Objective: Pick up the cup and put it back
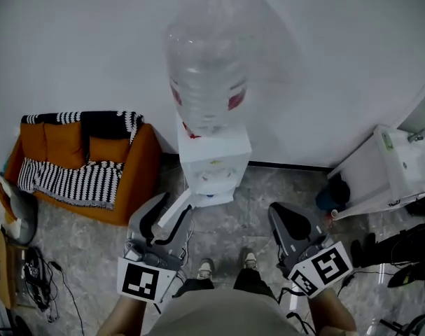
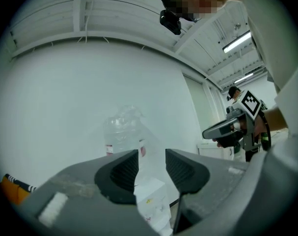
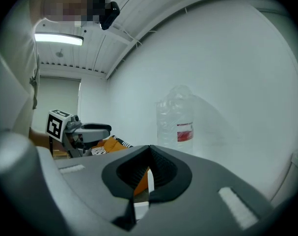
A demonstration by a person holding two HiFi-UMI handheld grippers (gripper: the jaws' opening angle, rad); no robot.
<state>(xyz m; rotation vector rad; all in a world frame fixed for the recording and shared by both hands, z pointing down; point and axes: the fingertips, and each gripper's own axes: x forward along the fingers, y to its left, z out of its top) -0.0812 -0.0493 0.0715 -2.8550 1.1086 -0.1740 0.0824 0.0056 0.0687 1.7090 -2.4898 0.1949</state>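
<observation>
**Left claw carries the cup at the dispenser**

The person stands on a grey stone floor (image 1: 268, 187), facing a white water dispenser (image 1: 213, 161) that stands against a pale wall. A big clear bottle (image 1: 206, 68) with a red label sits upside down on top of the dispenser.

The left claw (image 1: 166, 219) points at the lower front of the dispenser, roughly level. It is clenched on a white cup (image 1: 178, 207). In the head view the cup lies lengthwise between the two dark jaws, its far end near the dispenser's tap recess. Whether it touches the dispenser cannot be told. In the left gripper view the jaws stand partly apart with a pale, nearly see-through strip filling the gap, and the dispenser and bottle show behind it.

The right claw (image 1: 290, 219) hangs to the right of the dispenser and is tipped slightly down. Its jaws are clenched, meeting at the tips with nothing between them. Only a thin sliver of background shows through lower down. Each claw is seen side-on in the other's view, with its marker cube at the back.

An orange sofa (image 1: 72, 159) with a black-and-white striped blanket (image 1: 75, 180) stands left of the dispenser. A white cabinet (image 1: 394, 173) is at the right edge. The person's shoes (image 1: 205, 268) show between the claws.
</observation>
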